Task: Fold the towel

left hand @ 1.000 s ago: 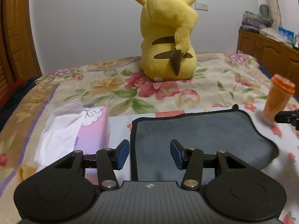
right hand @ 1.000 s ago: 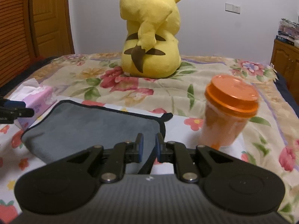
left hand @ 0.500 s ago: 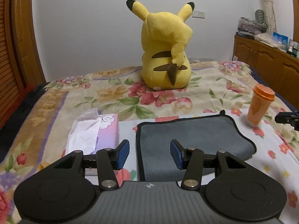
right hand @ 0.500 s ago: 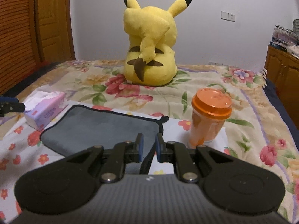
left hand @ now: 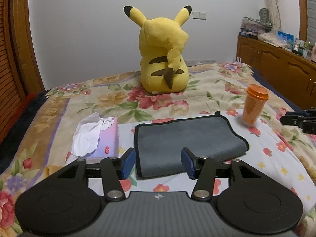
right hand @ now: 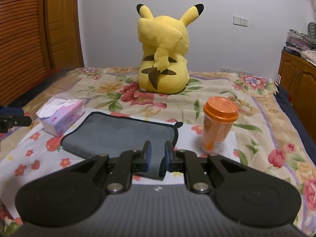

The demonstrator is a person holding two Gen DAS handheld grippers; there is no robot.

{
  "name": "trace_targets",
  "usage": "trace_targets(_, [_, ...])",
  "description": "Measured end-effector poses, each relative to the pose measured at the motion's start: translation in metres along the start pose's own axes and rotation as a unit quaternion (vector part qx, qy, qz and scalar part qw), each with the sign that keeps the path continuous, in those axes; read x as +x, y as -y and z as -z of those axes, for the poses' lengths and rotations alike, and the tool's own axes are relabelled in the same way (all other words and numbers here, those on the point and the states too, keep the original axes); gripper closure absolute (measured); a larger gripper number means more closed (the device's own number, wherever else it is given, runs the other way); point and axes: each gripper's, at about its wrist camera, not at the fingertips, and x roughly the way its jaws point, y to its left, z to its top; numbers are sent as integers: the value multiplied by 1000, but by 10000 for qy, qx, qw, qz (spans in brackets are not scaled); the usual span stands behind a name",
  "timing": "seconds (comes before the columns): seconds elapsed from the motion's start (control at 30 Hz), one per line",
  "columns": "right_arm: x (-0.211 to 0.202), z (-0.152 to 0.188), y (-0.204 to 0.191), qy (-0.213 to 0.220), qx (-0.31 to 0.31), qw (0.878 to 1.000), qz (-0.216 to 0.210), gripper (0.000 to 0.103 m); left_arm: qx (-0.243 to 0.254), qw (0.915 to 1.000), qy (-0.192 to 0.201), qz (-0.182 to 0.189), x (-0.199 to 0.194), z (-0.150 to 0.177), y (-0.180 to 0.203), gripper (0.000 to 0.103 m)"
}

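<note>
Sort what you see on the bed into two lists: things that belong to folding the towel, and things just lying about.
Belongs to the job:
towel
left gripper, open
right gripper, narrowly open

Just lying about:
tissue box
orange cup
plush toy

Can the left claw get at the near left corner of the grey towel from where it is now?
Probably yes. The left claw is open, and the towel lies flat just ahead with its near left corner between the fingers. The tissue box sits off to the left, apart from the towel, so nothing blocks the way.
</note>
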Motion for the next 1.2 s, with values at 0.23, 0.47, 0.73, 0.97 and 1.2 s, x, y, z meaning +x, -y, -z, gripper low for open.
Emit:
trace_targets(0.23, [-18,4,-2,78,47,10000,32,35,-3,9999,131,-5,-22,4,9,17])
trace_targets(0.47, [-31,6,-5,143,36,9999,62,3,-48,9996,263,-3,-41,5,15,5])
trace_targets(0.73, [-46,12,-8,115,54,9998,120,0,-69,9990,444,16,-65,2,21,0])
trace_targets(0.97, [-67,16,-10,174,91,9997,166,0,-16,9987,499,-63,-88,-1,31,0])
trace_targets(1.2, [-90,18,-12,340,184,9991,151,0,-127,9982,594,3,-109,3,38,0])
